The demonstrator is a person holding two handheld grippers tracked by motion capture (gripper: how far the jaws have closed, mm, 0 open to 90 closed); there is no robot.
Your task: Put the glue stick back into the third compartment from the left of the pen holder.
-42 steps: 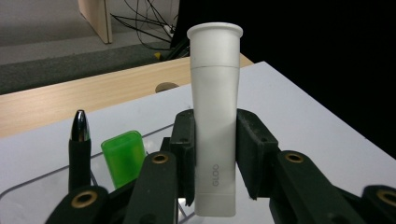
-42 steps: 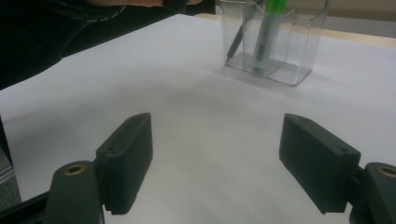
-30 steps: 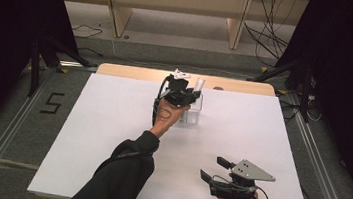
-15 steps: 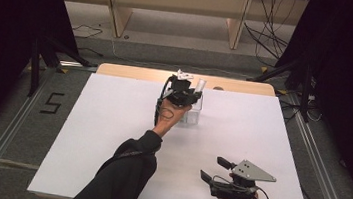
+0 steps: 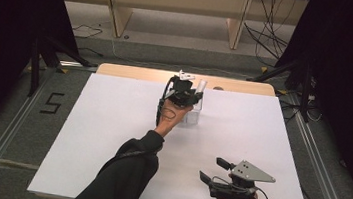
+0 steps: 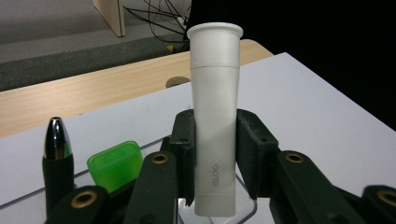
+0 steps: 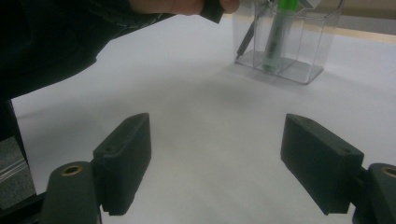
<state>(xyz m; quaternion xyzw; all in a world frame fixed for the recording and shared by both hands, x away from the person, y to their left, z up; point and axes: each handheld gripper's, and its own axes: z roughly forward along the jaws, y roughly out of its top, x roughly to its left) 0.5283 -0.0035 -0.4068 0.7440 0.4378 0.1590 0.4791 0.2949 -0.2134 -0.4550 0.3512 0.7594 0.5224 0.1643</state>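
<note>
One white sheet covers my table, with a bare wooden strip along its far edge; beyond lie grey floor, loose cables and pale shelf legs, dark on both sides. Counted: one clear holder at far centre, one green-capped marker, one dark pen with a shiny tip, one white glue stick. My left gripper is clenched on the glue stick, upright over the holder. My right gripper rests near right, jaws wide apart, holding nothing. Holder's top is cut off in the right gripper view; only "GLOO" is legible on the stick.
</note>
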